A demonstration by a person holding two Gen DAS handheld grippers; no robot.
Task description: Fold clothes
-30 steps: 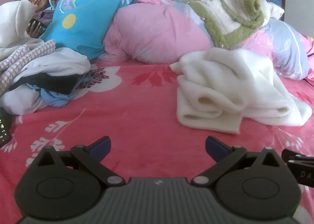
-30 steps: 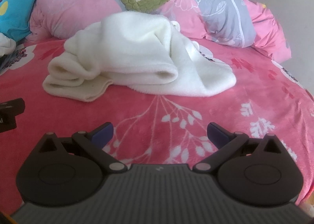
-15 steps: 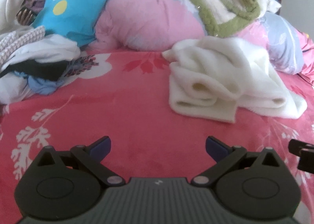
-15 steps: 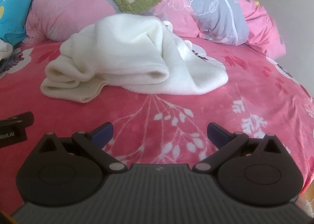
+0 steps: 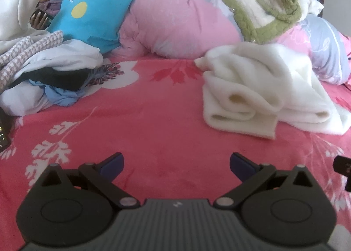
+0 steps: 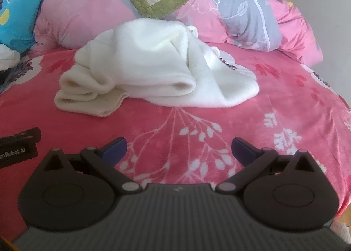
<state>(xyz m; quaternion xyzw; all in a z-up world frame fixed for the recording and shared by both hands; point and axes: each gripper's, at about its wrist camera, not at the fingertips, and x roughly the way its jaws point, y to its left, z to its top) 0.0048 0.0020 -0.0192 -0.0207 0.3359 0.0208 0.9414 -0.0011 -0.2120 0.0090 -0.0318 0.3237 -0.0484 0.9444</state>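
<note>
Nearest the cameras, the left gripper (image 5: 176, 162) and the right gripper (image 6: 178, 147) both stand with jaws spread wide and nothing between them, held low over the red flowered bedspread (image 6: 186, 128).

Beyond them, on the bedspread and well apart from either gripper, lies the white fleece garment (image 6: 153, 75). It is bunched in loose rolls with a ribbed hem showing at its near left corner (not flat, not squared).

Farther left sits a pile of mixed clothes (image 5: 50, 68), also in disorder. Behind all this lie quilts (image 5: 179, 29) and a person (image 5: 41, 13) at rest.

Judgement: the step in hand is the approach to the white fleece garment, which lies crumpled. The next move calls for bringing both grippers to its edges, taking hold at separate points, and spreading it flat before any fold.
</note>
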